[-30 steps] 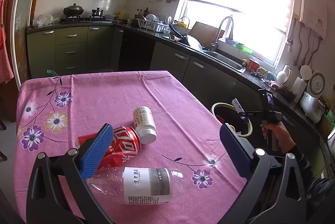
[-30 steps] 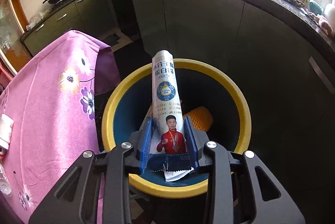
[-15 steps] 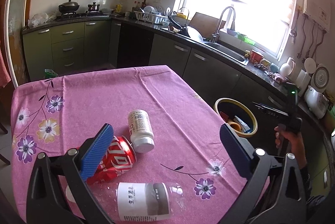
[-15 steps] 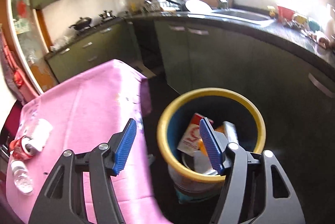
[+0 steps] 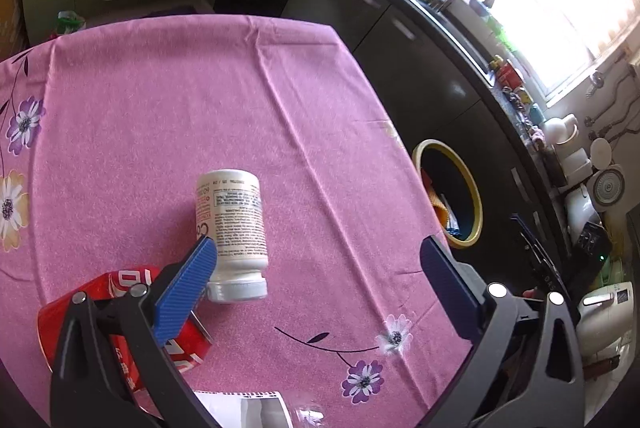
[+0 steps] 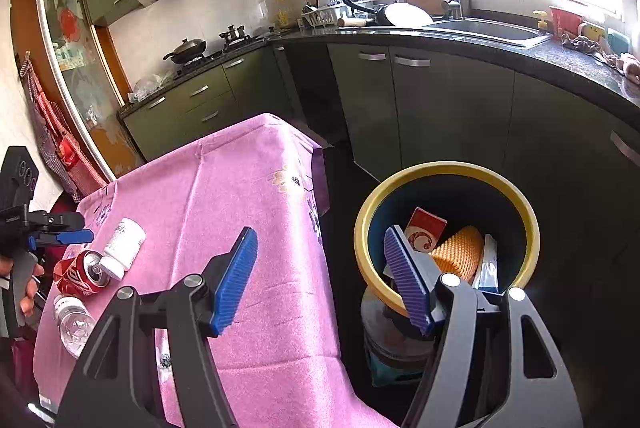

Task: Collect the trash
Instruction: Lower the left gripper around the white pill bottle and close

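- The right gripper point(image 6: 320, 276) hangs above the gap between the table and the bin, its blue pads standing wide apart with nothing between them; its jaws have just been opening.
- The bin point(image 6: 532, 224), yellow-rimmed and dark inside, stands on the floor at about 3 o'clock from the table corner, close to the dark cabinets.
- Inside the bin lie a red-and-white carton point(image 6: 425, 234), an orange mesh piece point(image 6: 458, 254) and a white-and-blue packet point(image 6: 489, 268), packed close together.
- The left gripper point(image 5: 316, 264) points down at the pink flowered tablecloth point(image 5: 200, 87), fingers spread wide and gripping nothing.
- A white pill bottle point(image 5: 232, 224) lies on its side on the cloth, cap toward the camera, just inside the left pad point(image 5: 186, 288); whether they touch cannot be told.
- A crushed red can point(image 5: 120, 312) lies at roughly 8 o'clock from the pill bottle, partly hidden under the left finger.
- A clear plastic bottle point(image 5: 256, 410) with a white label lies at the bottom edge, at 6 o'clock from the pill bottle.
- In the right wrist view a hand point(image 6: 24, 284) at the far left holds the left gripper's handle over the same three items.
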Demonstrator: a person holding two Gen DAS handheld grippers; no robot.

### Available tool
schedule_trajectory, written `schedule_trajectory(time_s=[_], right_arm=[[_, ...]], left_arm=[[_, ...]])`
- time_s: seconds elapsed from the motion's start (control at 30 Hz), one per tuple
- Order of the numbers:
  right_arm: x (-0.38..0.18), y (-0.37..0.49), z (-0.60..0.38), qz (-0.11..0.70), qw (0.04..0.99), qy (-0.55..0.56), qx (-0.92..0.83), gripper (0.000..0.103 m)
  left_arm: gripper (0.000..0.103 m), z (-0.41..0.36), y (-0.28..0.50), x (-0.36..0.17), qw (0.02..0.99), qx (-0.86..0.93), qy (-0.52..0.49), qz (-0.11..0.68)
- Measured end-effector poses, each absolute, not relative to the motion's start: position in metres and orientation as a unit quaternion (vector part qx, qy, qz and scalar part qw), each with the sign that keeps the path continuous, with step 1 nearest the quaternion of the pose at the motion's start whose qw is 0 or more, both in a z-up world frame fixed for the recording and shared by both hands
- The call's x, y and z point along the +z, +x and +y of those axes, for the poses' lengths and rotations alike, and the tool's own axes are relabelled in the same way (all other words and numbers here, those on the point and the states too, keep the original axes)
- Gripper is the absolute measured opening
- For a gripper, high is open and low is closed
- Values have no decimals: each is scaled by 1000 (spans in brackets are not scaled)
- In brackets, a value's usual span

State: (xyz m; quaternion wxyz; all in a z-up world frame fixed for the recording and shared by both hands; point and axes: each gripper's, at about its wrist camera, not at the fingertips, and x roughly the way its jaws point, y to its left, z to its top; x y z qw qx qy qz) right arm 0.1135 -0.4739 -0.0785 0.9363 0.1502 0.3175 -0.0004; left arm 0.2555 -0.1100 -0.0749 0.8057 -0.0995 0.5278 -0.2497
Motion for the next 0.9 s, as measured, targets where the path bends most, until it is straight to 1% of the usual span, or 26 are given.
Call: schedule_trajectory(time_s=[0.13, 0.23, 0.37, 0.57, 0.6, 0.63, 0.73, 0.8, 0.87, 0.9], right_arm=[[-86, 115, -479, 320, 934, 158, 4, 66], [-91, 119, -478, 325, 932, 161, 9, 66], [-96, 123, -474, 328, 930, 163, 20, 66], [-100, 123, -473, 329, 929, 167, 29, 66], [-101, 123, -473, 328, 929, 167, 30, 66], [-101, 123, -473, 328, 929, 168, 30, 66], [-103, 121, -474, 327, 929, 172, 32, 66], [-103, 121, -475, 328, 928, 173, 34, 66], [-104, 121, -475, 328, 928, 175, 36, 66], [-104, 121, -475, 328, 927, 176, 38, 66]], left_arm=[[97, -115, 269, -73, 820, -189, -32, 540], [97, -115, 278, -77, 814, -144, -3, 563], [97, -111, 288, -90, 796, -98, -3, 597], [95, -119, 292, -99, 785, -109, -17, 610], [90, -121, 292, -101, 781, -110, -19, 615], [82, -123, 292, -103, 776, -110, -17, 621], [68, -126, 292, -110, 767, -101, -9, 633], [60, -127, 293, -115, 763, -93, -4, 640], [58, -127, 294, -118, 759, -90, 0, 645], [53, -128, 294, -119, 758, -89, 3, 646]])
